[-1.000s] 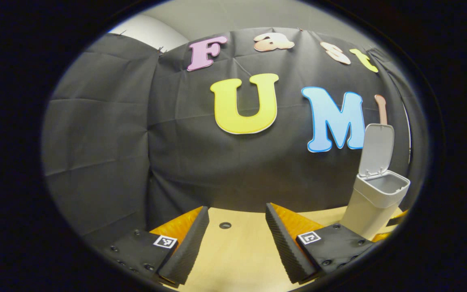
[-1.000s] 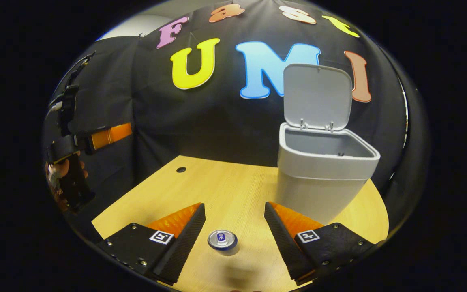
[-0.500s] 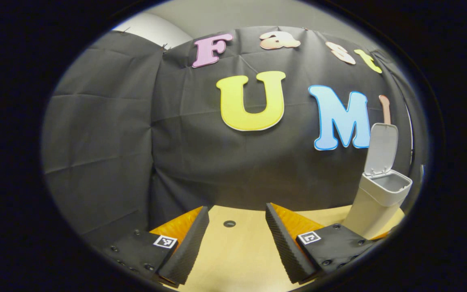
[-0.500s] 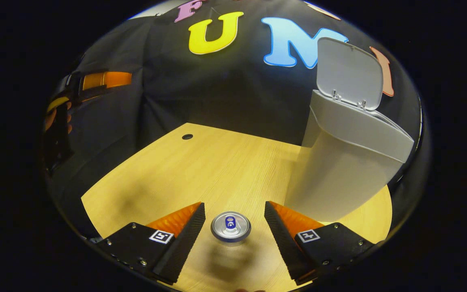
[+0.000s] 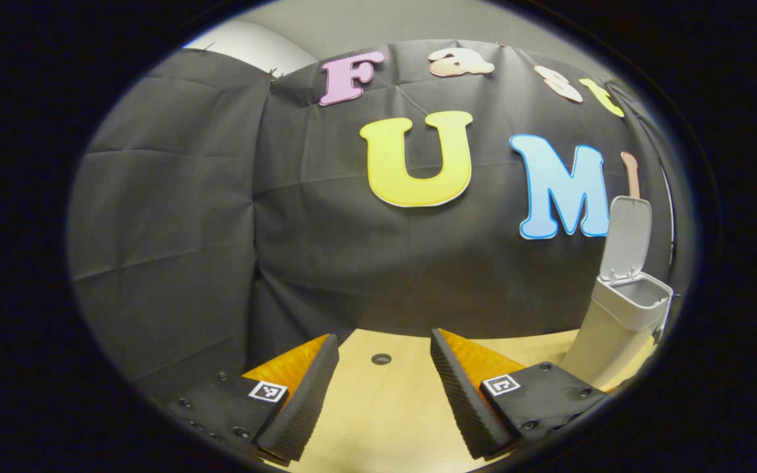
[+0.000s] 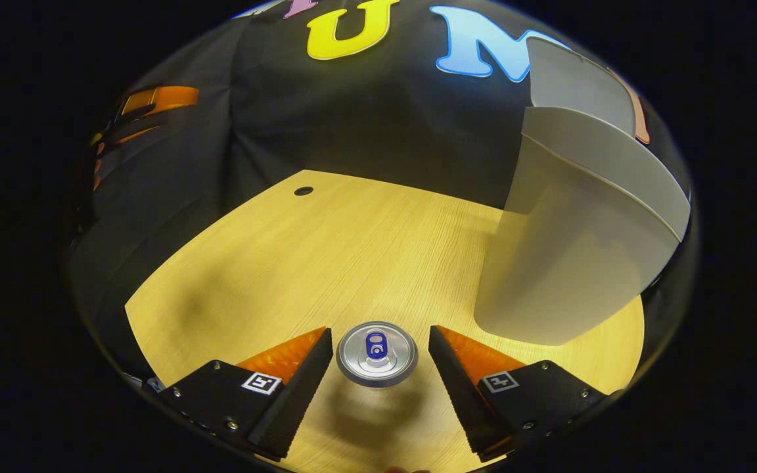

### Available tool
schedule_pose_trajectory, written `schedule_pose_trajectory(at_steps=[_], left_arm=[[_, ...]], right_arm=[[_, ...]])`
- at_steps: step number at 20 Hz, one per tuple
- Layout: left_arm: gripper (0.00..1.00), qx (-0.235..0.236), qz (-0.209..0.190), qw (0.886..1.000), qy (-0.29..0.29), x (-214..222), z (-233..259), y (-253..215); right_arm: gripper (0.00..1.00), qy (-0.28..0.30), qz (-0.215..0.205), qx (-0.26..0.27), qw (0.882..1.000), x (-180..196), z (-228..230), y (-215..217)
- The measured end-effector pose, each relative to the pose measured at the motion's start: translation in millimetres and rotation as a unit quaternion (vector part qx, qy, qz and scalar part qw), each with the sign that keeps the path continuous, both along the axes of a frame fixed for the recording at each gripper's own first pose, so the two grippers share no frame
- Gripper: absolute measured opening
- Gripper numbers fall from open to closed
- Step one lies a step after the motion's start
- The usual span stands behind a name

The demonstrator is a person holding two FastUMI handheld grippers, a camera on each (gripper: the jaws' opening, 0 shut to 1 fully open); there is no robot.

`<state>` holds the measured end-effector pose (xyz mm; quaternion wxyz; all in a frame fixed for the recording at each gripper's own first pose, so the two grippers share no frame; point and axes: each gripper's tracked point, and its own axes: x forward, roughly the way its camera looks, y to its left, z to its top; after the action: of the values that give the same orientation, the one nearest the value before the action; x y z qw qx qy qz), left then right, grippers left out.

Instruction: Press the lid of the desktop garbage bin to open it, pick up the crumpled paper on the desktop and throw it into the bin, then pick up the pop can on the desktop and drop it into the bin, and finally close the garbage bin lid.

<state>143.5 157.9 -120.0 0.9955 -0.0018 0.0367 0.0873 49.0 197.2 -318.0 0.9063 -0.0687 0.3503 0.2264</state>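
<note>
1. In the right gripper view, the left gripper (image 6: 130,113) shows far off at the left side, past the left edge of the light wooden table (image 6: 273,263). It is blurry, so its fingers are hard to make out there.
2. In the left gripper view, the left gripper (image 5: 384,387) has its fingers wide apart with nothing between them. It hangs over the table (image 5: 378,407), near the back edge.
3. A small round dark hole (image 6: 303,191) sits in the table near the back left corner.
4. The right gripper (image 6: 380,381) has its fingers wide apart. The shiny silver pop can with a blue tab (image 6: 377,353) stands upright between them, near the front edge. Neither finger touches it.
5. The tall white plastic garbage bin (image 6: 569,256) stands at the right side of the table. Its flat white lid (image 6: 579,85) is up and open.
</note>
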Motion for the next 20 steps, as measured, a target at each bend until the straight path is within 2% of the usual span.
schedule_pose_trajectory(at_steps=[4, 5, 10, 11, 12, 20], left_arm=[[0.99, -0.001, 0.001, 1.0, 0.002, 1.3, -2.1, 0.3], [0.92, -0.001, 0.002, 1.0, 0.003, 1.6, -2.3, -0.2], [0.93, -0.004, 0.004, 1.0, 0.008, 2.0, -5.3, -1.3], [0.93, -0.004, 0.005, 1.0, 0.009, 1.6, -5.2, -2.0], [0.93, -0.004, 0.005, 1.0, 0.009, 0.9, -4.8, -1.3], [0.93, -0.002, -0.001, 1.0, 0.012, 2.4, -6.0, -10.4]], right_arm=[[0.95, 0.019, 0.0, -0.002, 1.0, 0.5, -15.9, 1.2], [0.95, 0.022, 0.001, -0.004, 1.0, 0.9, -18.5, 1.5], [0.95, 0.029, 0.003, -0.005, 1.0, 2.5, -26.5, 3.6], [0.93, 0.028, 0.002, -0.006, 1.0, 2.5, -25.5, 3.2], [0.87, 0.029, 0.002, -0.005, 1.0, 1.9, -26.1, 3.8], [0.85, 0.0, -0.001, 0.017, 1.0, 8.3, 7.9, 1.1]])
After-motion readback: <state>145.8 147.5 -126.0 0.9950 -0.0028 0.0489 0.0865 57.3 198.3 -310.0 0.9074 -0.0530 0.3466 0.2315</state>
